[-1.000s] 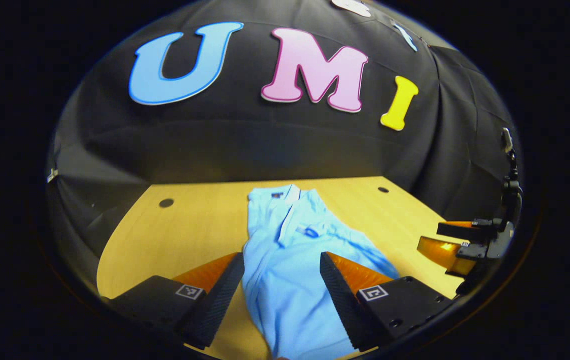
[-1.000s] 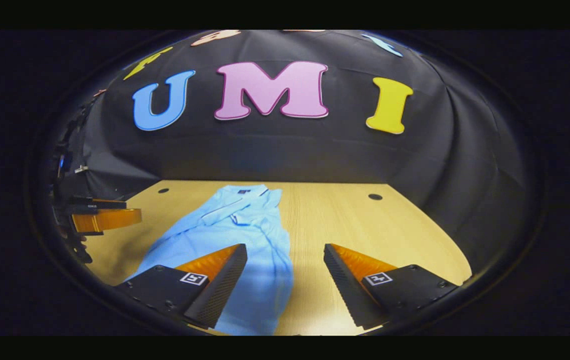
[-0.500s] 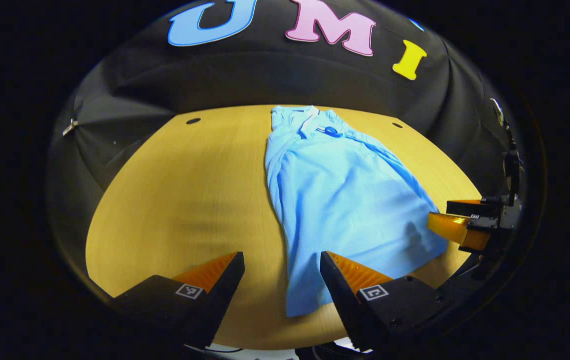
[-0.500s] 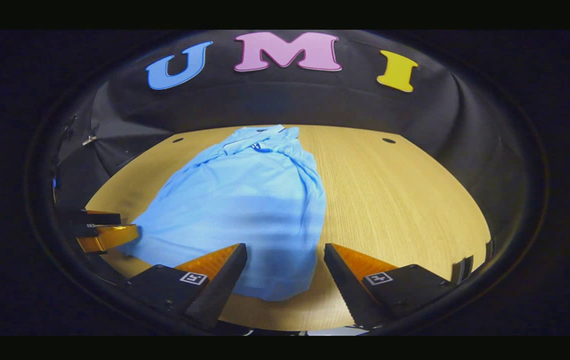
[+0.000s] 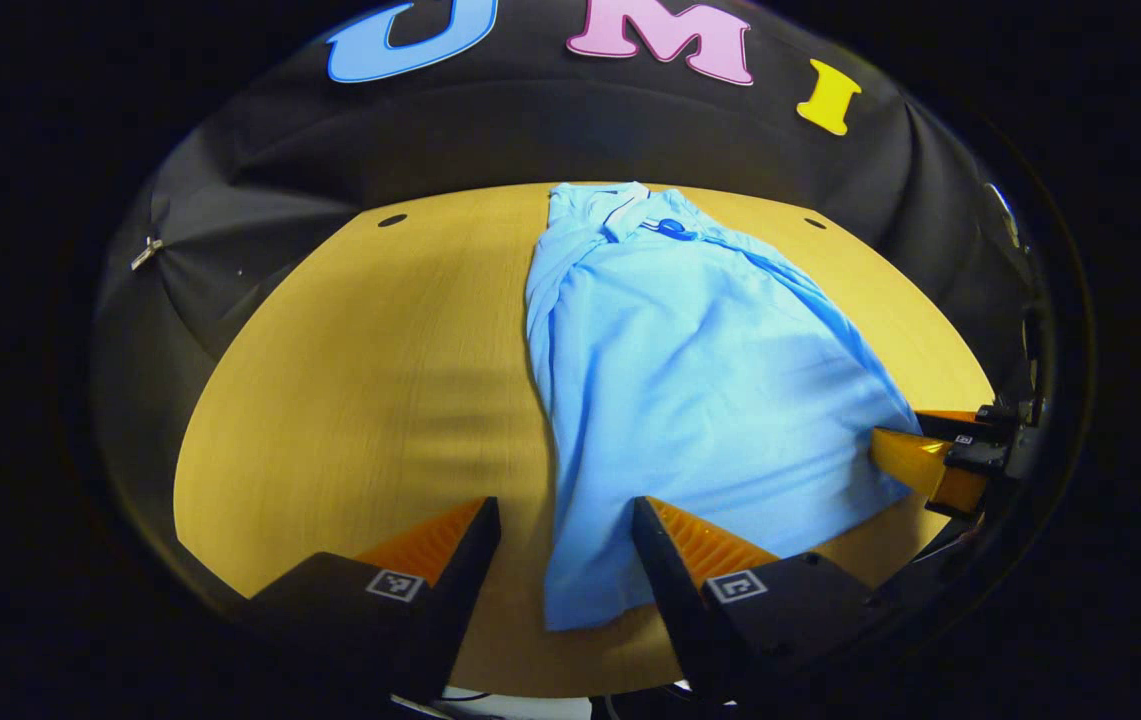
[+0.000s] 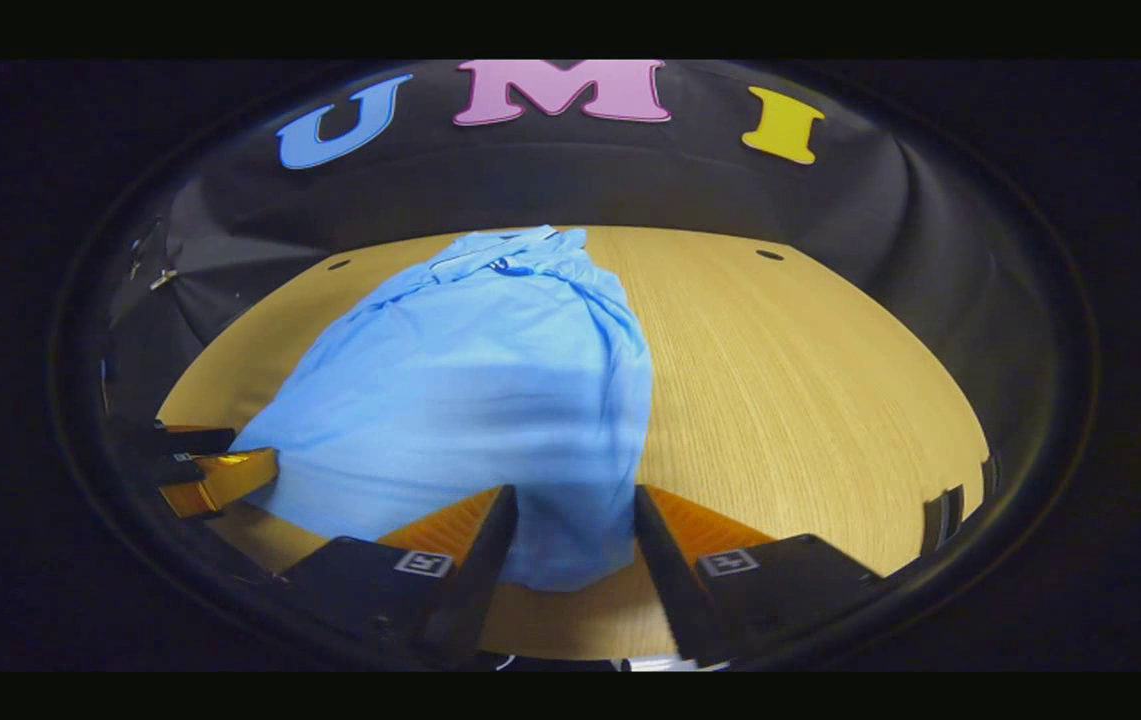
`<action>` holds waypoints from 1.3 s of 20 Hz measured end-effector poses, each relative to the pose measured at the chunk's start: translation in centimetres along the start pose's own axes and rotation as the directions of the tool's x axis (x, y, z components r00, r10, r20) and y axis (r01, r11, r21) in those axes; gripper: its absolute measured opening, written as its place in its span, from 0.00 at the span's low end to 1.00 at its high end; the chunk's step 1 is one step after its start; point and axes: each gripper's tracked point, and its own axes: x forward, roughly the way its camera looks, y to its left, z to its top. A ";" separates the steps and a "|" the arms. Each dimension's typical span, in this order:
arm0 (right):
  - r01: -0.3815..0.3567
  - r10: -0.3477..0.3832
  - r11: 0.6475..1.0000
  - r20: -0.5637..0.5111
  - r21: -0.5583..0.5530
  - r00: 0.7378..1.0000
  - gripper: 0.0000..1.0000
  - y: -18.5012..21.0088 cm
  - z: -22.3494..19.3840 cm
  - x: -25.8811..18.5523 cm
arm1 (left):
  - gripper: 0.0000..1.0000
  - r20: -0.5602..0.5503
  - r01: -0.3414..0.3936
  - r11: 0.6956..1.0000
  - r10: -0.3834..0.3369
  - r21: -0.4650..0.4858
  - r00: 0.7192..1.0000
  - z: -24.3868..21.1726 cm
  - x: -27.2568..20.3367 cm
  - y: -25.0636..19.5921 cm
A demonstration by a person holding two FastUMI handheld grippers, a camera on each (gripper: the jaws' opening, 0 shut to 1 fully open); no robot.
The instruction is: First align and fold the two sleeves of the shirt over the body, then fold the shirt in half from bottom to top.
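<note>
In the left gripper view, the left claw stands at the bottom with its two fingers spread. A gap is open between them. In this gap lies the near left corner of the light blue shirt, at its bottom hem. The fingers are above or beside the cloth, and I cannot tell if they touch it; they do not pinch it. The shirt lies flat on the wooden surface, with its collar at the far end, close to the black wall. The sleeves are already folded in over the body, so the shirt makes one long narrow shape, wider at the near hem. Two small dark holes sit in the surface, near its far edge. Further to the right in this view, the right claw reaches the near right corner of the hem, at the edge of the cloth.

In the right gripper view, the left claw shows at the far left, just beside the shirt's near corner. The collar again points to the far wall. At the bottom the right claw is also spread, with the near right corner of the hem lying between its fingers. To the right of the shirt, the surface is bare wood.
</note>
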 end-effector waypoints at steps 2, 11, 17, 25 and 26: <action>-0.008 0.008 1.000 -0.009 -0.005 1.000 0.60 0.2 0.2 0.1 | 0.67 -0.009 0.019 1.000 -0.018 0.011 1.000 0.2 0.3 -0.8; -0.110 0.107 0.993 -0.065 -0.052 0.992 0.06 1.0 0.8 0.6 | 0.07 -0.037 0.084 0.996 -0.083 0.021 0.996 1.2 0.7 -2.6; -0.174 0.172 0.985 -0.070 -0.015 0.983 0.11 0.7 3.3 0.6 | 0.06 -0.050 0.115 0.986 -0.122 -0.124 0.991 3.3 -0.2 -3.0; -0.241 0.242 0.970 0.044 -0.032 0.969 0.06 1.1 12.9 3.1 | 0.06 0.027 0.176 0.974 -0.174 -0.142 0.984 13.0 -0.1 -2.6; -0.241 0.243 0.970 0.067 -0.044 0.968 0.06 1.0 14.5 3.7 | 0.06 0.038 0.180 0.973 -0.176 -0.142 0.984 14.3 0.3 -2.7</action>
